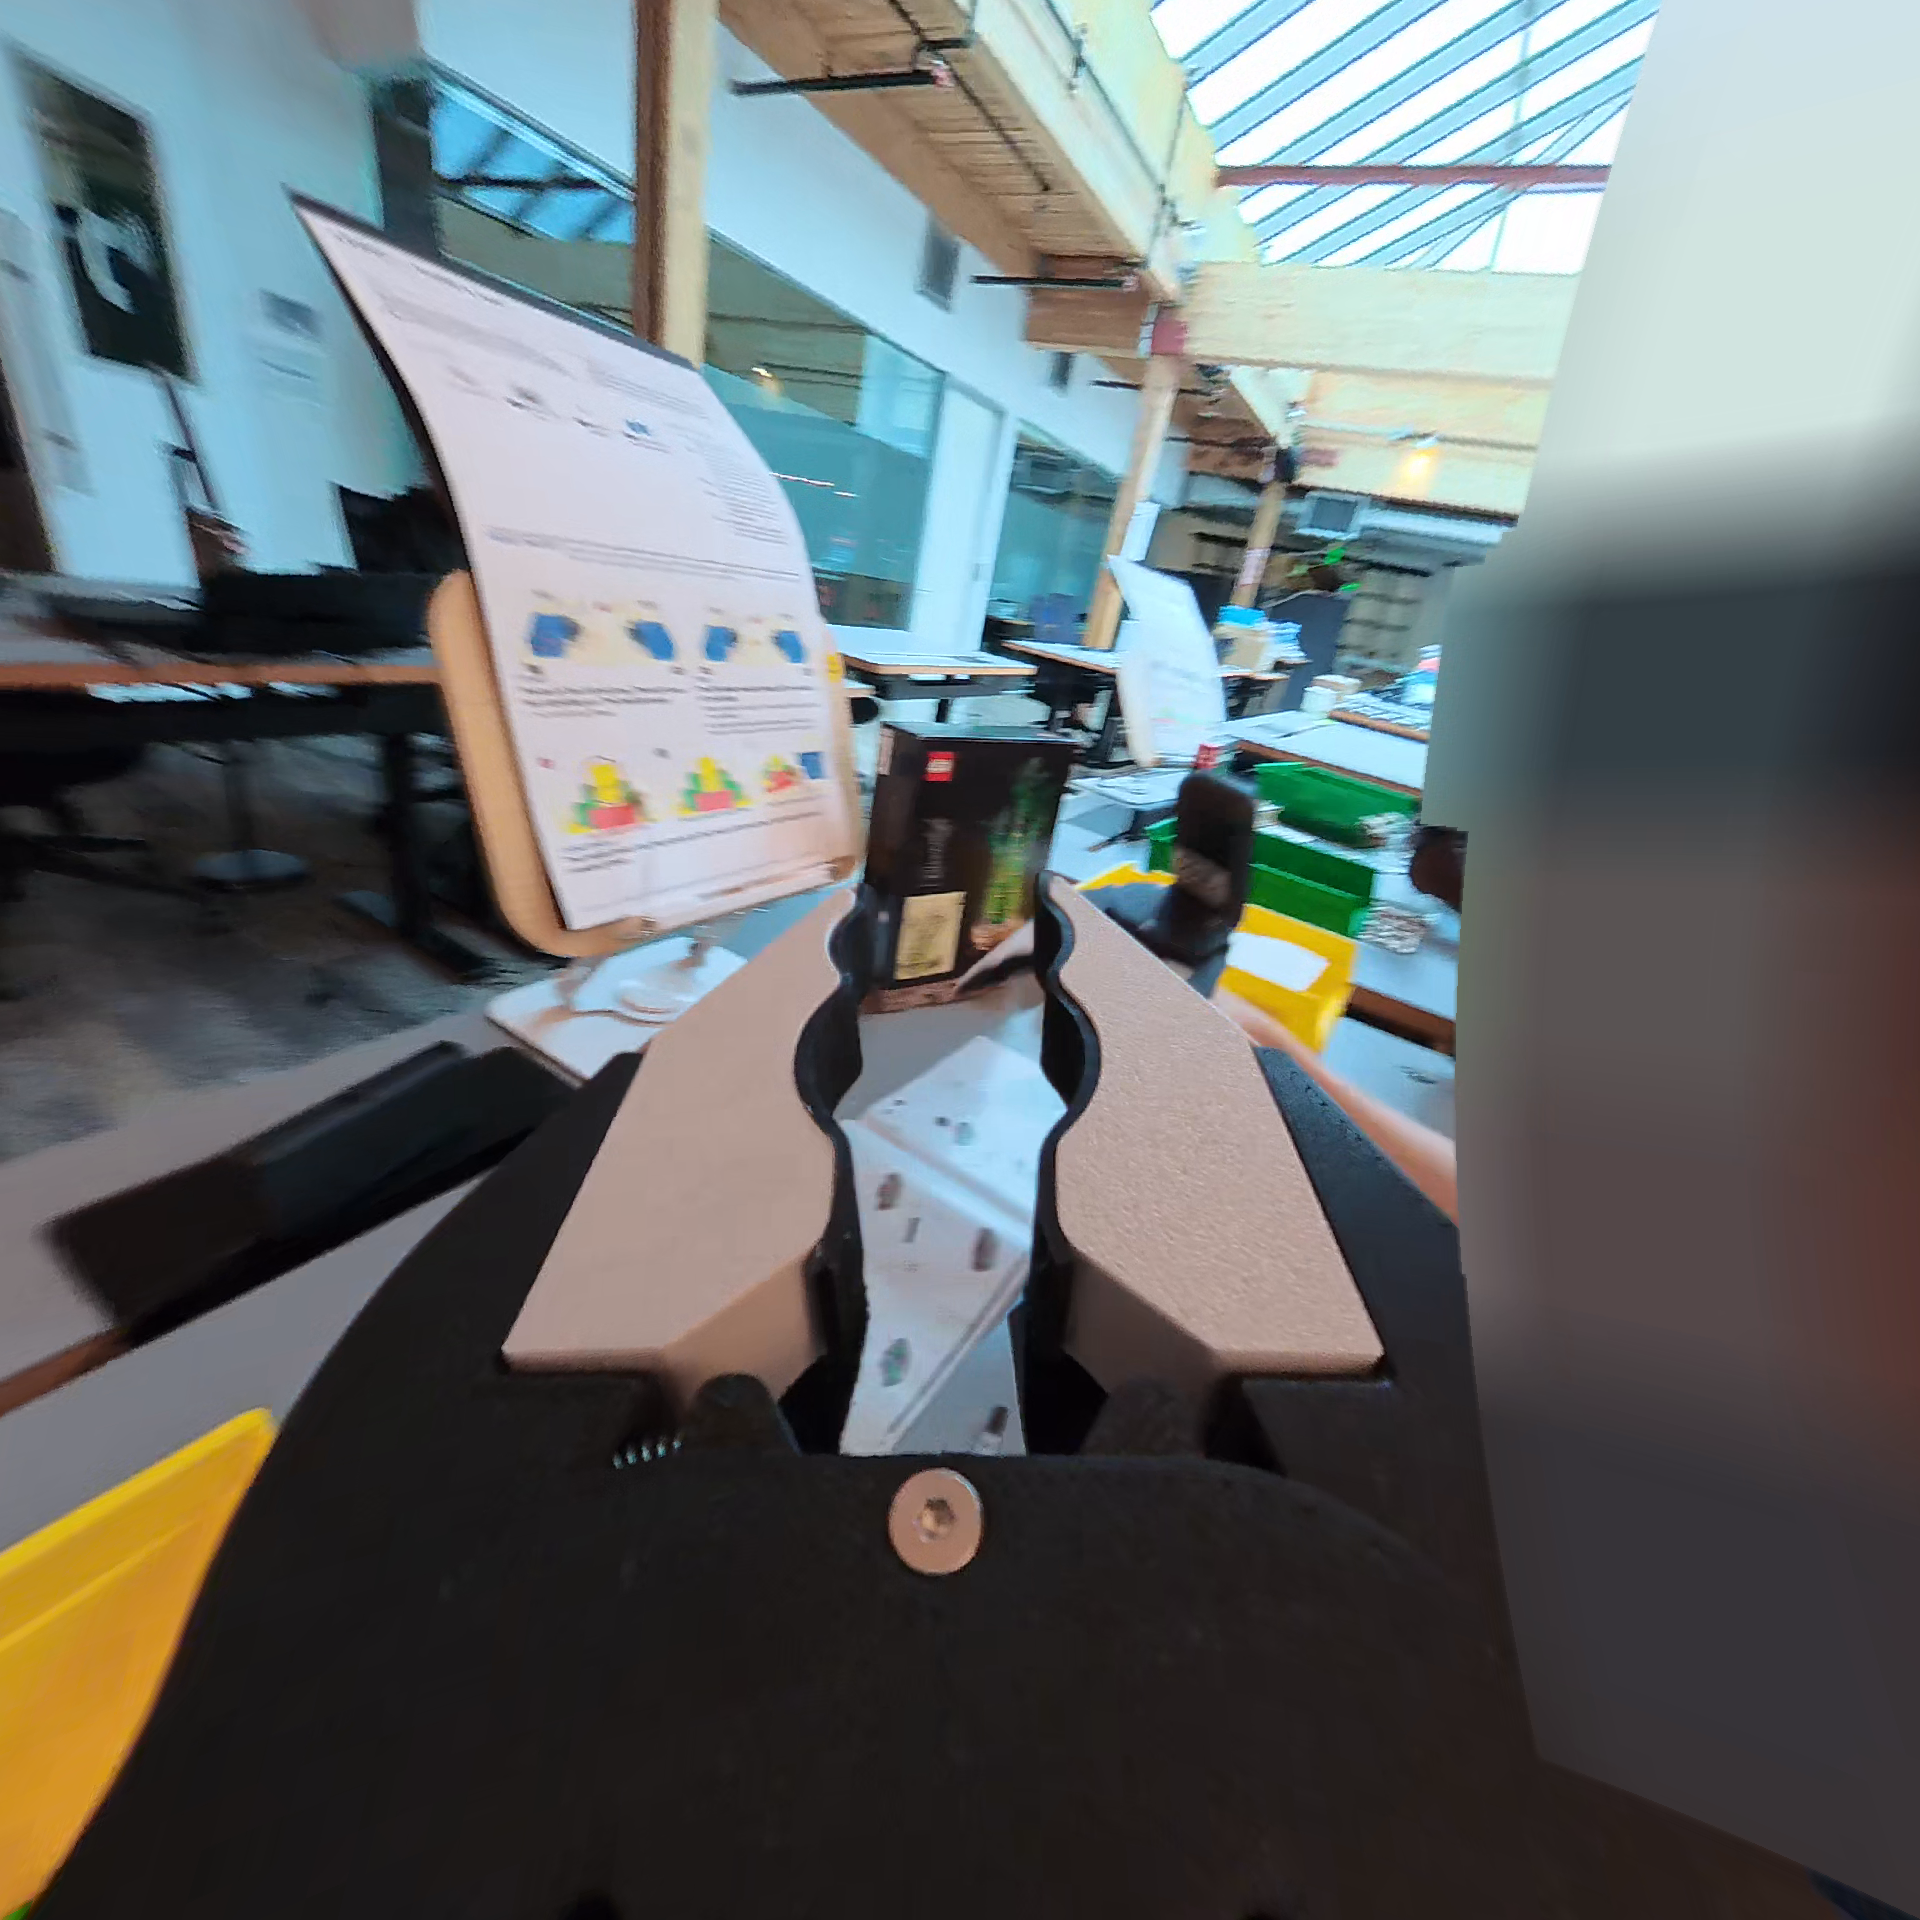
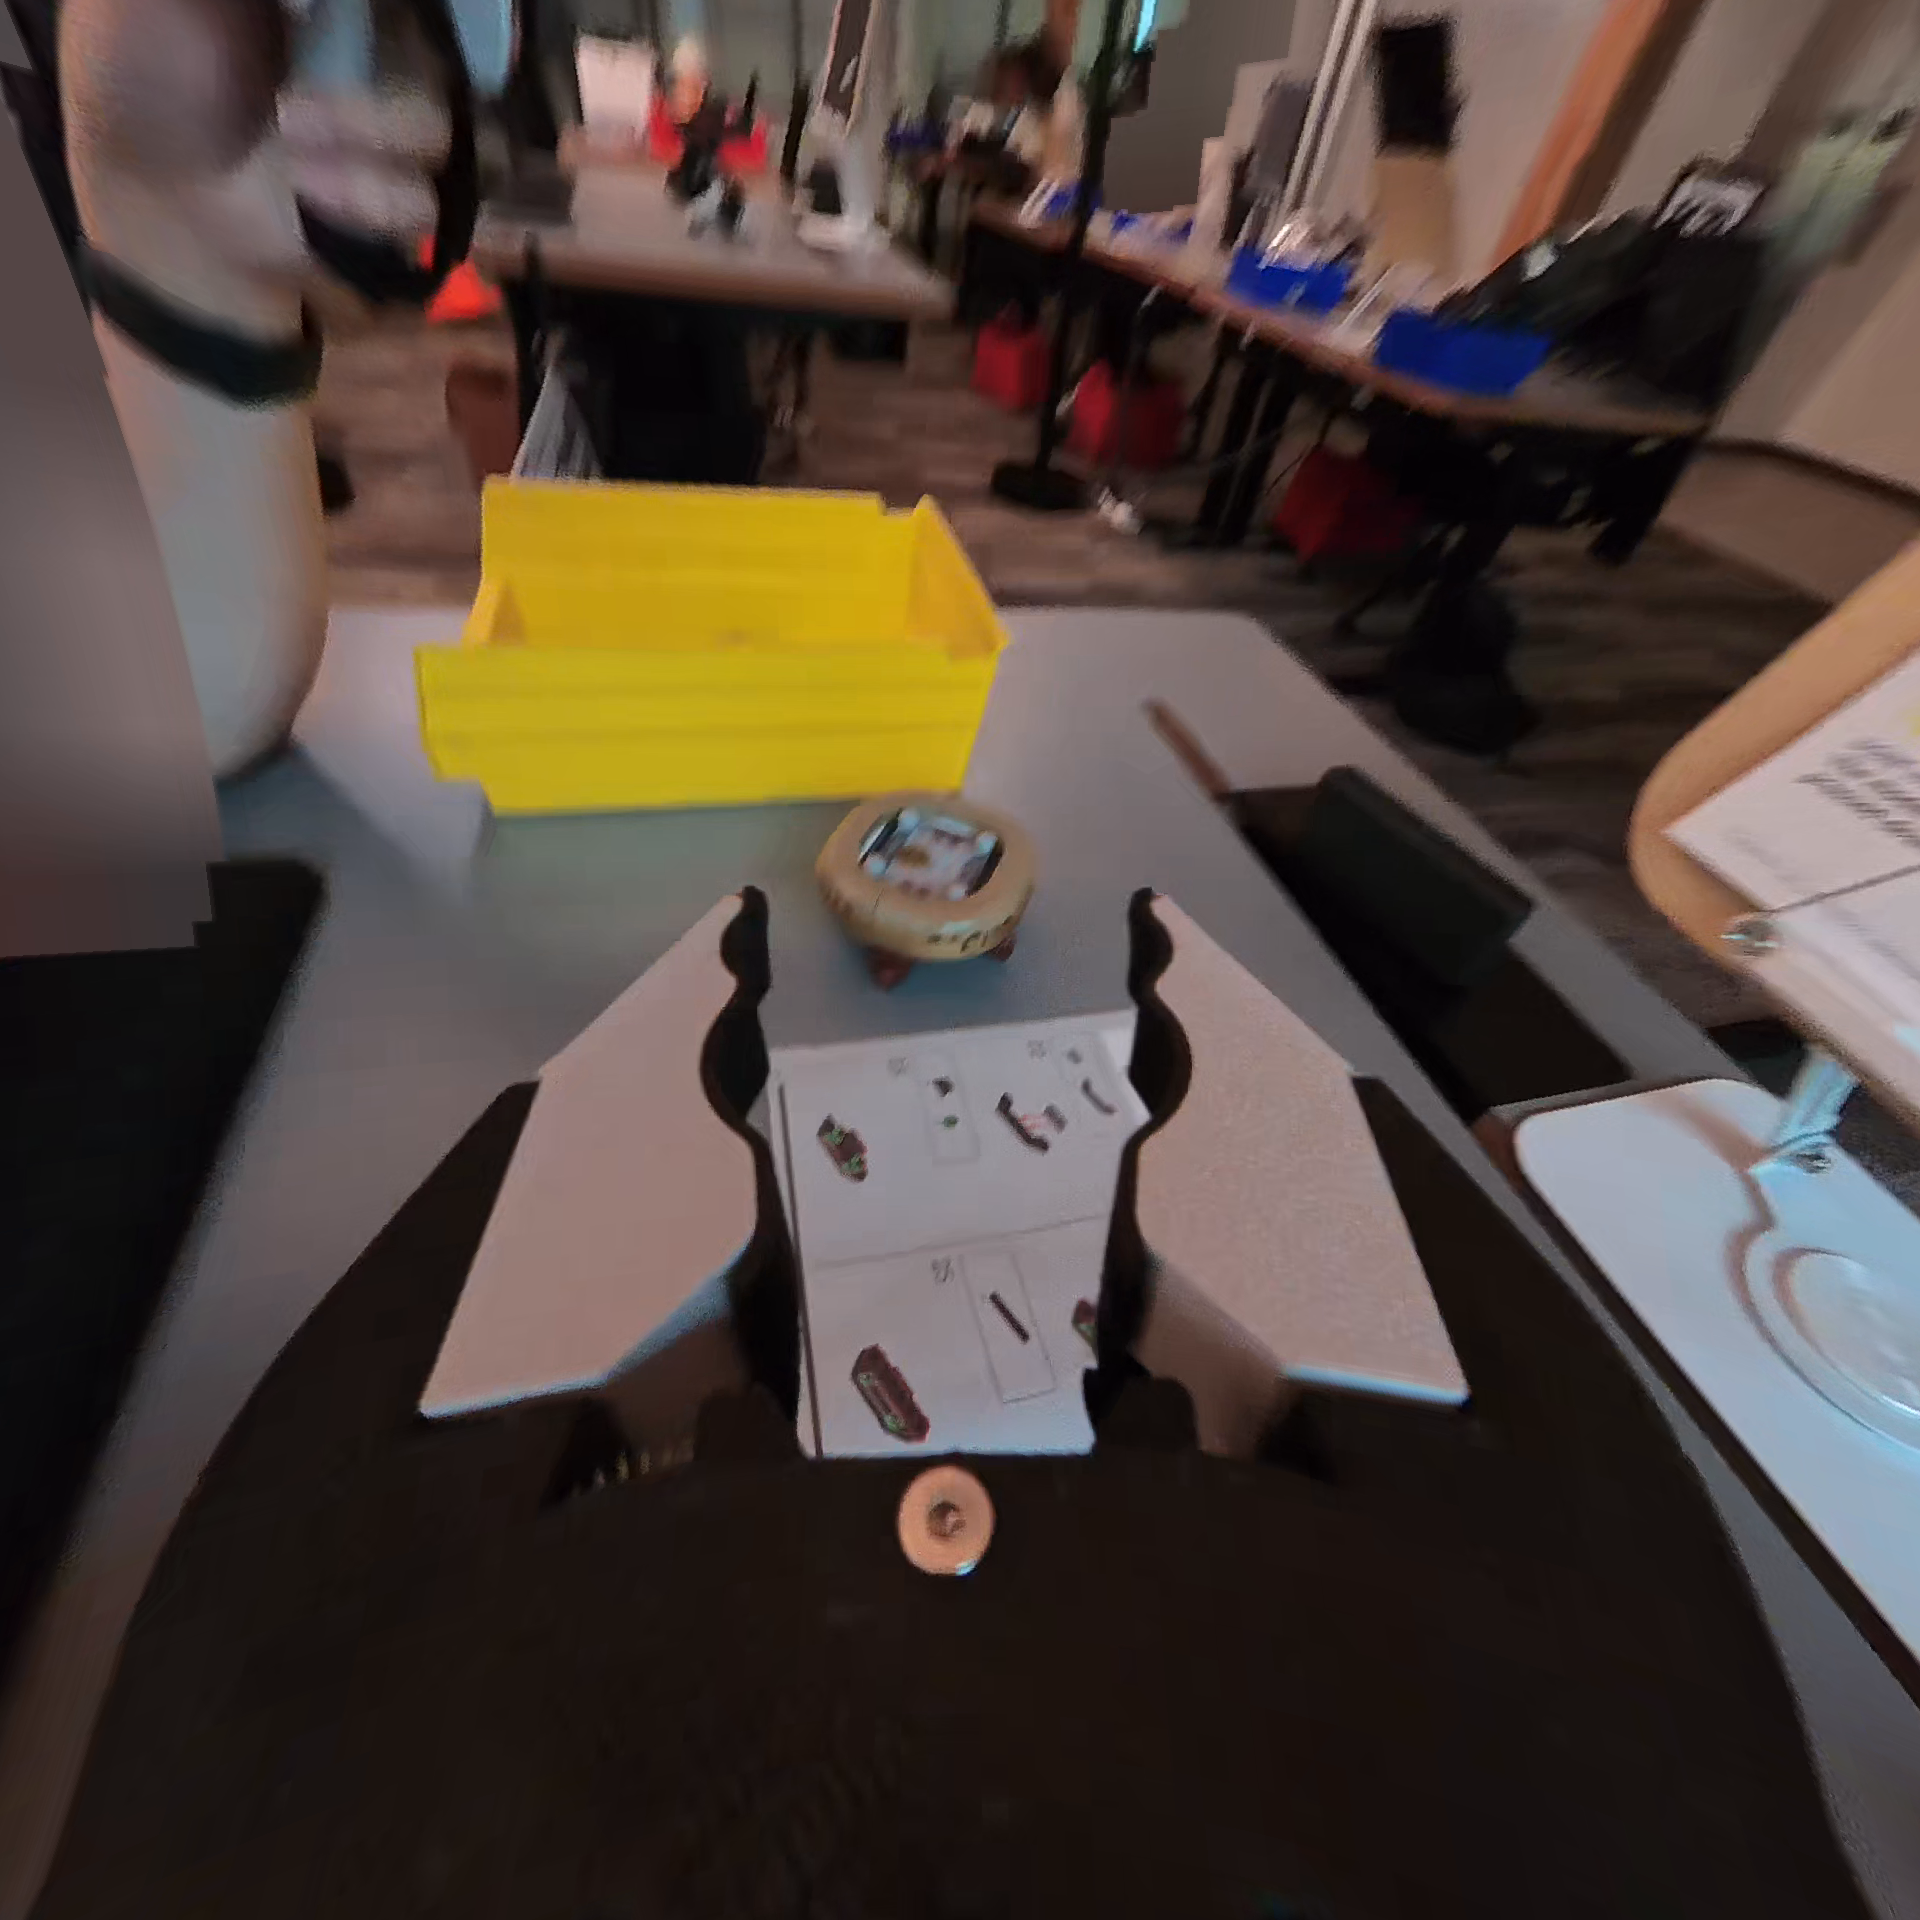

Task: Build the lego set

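Desk (image 2: 582, 935): carries all that follows.
Bin (image 2: 707, 675): at the far edge, left of centre.
Round model (image 2: 925, 894): just before the bin's right end, apart from it.
Instruction booklet (image 2: 956, 1226): flat on the desk, nearer than the round model.
Document stand (image 2: 1766, 831): at the right edge, holding a sheet (image 1: 623, 644).
Set box (image 1: 961, 852): upright, beside the stand.

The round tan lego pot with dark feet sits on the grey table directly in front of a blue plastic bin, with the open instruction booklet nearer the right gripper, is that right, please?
Not quite: the plastic bin behind the round tan lego pot with dark feet is yellow, not blue, as the right wrist view shows. The pot does stand on the grey table, and the open instruction booklet lies nearer the right gripper.
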A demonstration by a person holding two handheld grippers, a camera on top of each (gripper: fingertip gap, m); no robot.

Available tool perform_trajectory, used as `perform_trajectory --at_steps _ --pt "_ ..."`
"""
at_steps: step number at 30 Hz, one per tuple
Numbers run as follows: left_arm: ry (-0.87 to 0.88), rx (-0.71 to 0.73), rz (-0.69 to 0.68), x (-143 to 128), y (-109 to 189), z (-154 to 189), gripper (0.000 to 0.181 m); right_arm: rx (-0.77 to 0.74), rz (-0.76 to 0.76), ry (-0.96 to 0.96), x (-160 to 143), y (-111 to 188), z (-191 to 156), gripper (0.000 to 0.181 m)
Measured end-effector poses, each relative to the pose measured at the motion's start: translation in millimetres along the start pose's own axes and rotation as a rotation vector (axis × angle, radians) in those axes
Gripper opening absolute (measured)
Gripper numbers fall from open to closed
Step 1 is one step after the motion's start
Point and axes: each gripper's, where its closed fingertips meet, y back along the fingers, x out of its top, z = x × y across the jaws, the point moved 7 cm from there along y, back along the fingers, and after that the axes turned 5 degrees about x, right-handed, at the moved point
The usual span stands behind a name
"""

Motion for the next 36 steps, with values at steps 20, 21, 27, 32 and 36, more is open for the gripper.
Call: perform_trajectory --at_steps 20,21,27,32,36 --pt "-0.073 0.347 -0.317 -8 56 -46 0.036 -0.284 0.368 0.033 45 64 21 0.082" --pt "-0.078 0.363 -0.28 -2 60 -49 0.036 -0.283 0.357 0.028 44 63 21 0.082" --pt "-0.173 0.514 -0.189 13 79 -65 0.037 -0.347 0.29 0.061 44 62 22 0.081" --pt "-0.185 0.5 -0.286 3 72 -67 0.038 -0.419 0.256 0.081 43 64 25 0.06" --pt "-0.26 0.587 -0.34 -1 63 -65 0.031 -0.512 0.242 0.25 49 71 17 0.002"
